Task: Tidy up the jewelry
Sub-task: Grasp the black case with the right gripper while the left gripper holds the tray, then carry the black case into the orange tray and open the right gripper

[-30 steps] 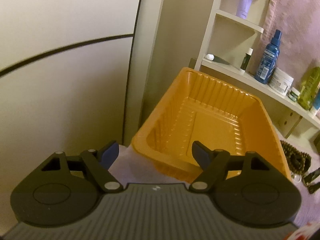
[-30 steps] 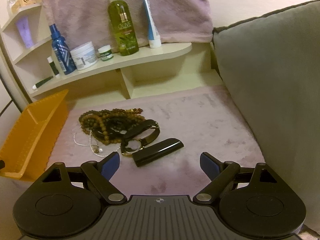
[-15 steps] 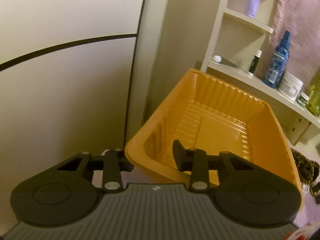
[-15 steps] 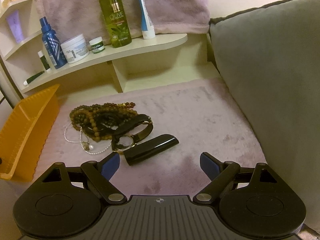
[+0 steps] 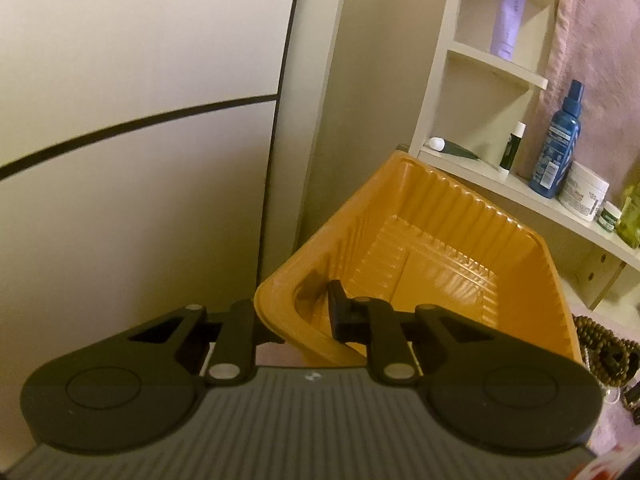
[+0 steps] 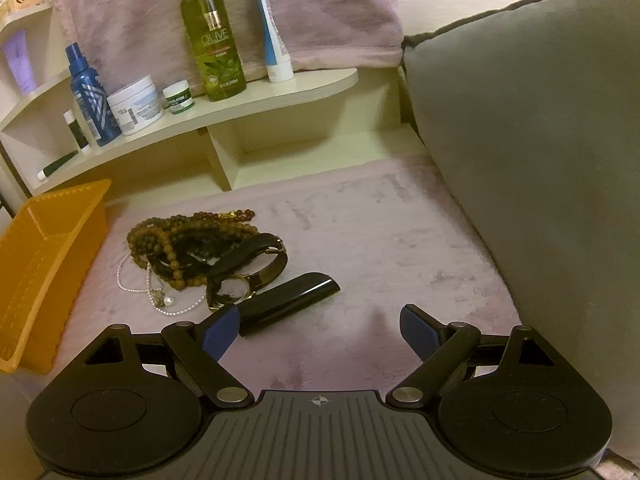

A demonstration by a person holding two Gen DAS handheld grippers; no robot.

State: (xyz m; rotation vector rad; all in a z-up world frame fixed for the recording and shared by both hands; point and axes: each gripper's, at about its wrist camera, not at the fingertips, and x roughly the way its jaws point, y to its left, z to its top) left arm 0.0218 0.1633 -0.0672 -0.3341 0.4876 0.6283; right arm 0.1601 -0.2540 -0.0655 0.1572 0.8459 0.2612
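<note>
Left wrist view: I see a cream wall and shelf; my left gripper has its fingers closed on the near rim of the orange tray.

Right wrist view: on the mauve plush surface, beaded necklaces, a watch and a black case lie beside the tray; my right gripper hovers with its fingers spread wide, empty.

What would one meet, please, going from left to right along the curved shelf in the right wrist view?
Blue spray bottle → white jar → small green-labelled jar → green olive bottle → white and blue tube.
</note>
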